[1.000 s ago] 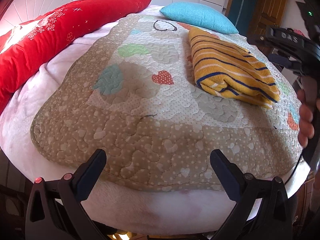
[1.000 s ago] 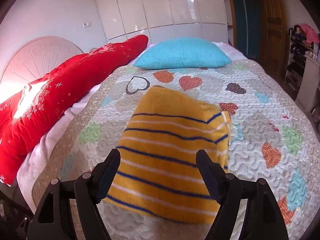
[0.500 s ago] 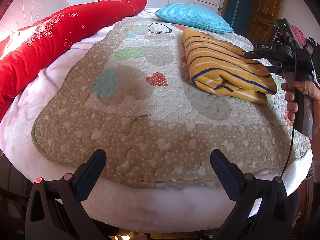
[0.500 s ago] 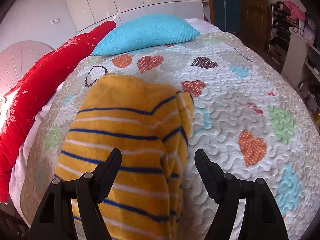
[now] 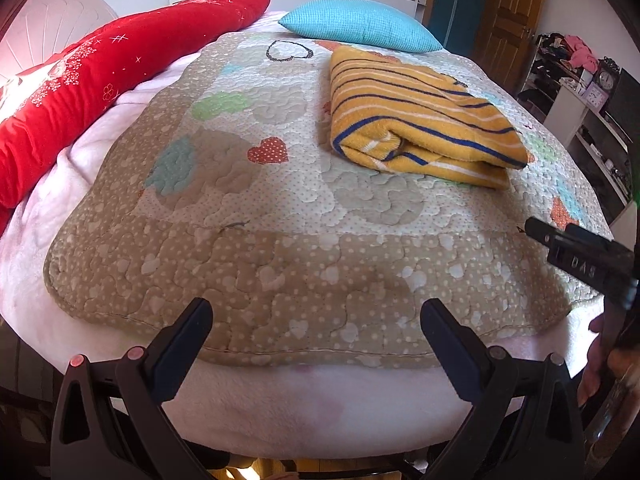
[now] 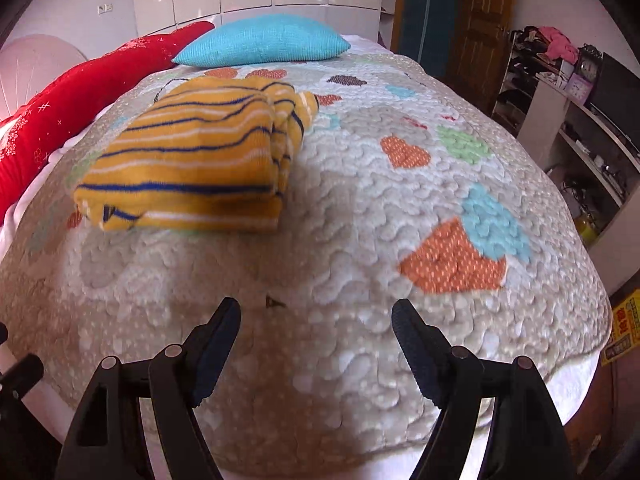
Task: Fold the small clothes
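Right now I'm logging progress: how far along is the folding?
Done: the striped yellow garment lies folded on the quilt. In hand: nothing; left gripper and right gripper are open and empty. Left: no other clothes show on the bed.

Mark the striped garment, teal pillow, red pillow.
striped garment (image 6: pixel 192 160), right wrist view, top folded face
teal pillow (image 6: pixel 264 42), right wrist view, middle of its front
red pillow (image 5: pixel 100 76), left wrist view, middle of its upper side

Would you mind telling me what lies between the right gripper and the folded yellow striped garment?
Only bare heart-patterned quilt lies between the open right gripper and the folded yellow striped garment; the right wrist view shows it.
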A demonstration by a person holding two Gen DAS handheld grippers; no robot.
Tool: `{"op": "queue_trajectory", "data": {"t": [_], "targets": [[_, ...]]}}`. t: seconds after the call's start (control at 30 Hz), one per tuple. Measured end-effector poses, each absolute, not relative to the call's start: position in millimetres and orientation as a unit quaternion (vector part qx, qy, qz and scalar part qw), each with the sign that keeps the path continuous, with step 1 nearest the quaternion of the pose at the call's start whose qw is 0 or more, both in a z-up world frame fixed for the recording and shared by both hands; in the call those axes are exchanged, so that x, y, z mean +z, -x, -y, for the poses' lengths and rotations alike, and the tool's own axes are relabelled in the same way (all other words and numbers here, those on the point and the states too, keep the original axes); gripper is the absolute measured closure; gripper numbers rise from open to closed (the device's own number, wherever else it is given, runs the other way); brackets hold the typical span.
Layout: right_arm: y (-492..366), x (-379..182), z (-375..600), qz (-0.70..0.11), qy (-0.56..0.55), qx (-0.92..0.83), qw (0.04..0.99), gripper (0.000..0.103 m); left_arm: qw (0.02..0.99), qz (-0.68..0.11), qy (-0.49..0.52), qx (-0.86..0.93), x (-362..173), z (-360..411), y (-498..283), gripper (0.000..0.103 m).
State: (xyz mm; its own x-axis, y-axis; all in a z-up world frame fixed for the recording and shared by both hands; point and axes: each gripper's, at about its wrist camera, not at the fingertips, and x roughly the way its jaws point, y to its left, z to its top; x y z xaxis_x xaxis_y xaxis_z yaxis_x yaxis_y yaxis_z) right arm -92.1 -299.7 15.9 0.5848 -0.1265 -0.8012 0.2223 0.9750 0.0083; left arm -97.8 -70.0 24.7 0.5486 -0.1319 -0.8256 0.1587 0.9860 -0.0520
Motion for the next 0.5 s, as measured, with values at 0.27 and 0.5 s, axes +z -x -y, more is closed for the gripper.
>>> {"op": "queue_trajectory", "data": {"t": [0.27, 0.5], "targets": [[113.3, 4.2, 289.6, -0.448, -0.053, -0.104, 0.886, 0.021, 0.873, -0.477, -0.032, -0.096, 15.9, 88.7, 99.6, 0.0], [115.2, 1.1, 290.9, -0.443, -0.058, -0.109, 0.888, 0.02, 0.867, -0.485, -0.037, -0.109, 8.5, 95.2, 101.2, 0.0]]}}
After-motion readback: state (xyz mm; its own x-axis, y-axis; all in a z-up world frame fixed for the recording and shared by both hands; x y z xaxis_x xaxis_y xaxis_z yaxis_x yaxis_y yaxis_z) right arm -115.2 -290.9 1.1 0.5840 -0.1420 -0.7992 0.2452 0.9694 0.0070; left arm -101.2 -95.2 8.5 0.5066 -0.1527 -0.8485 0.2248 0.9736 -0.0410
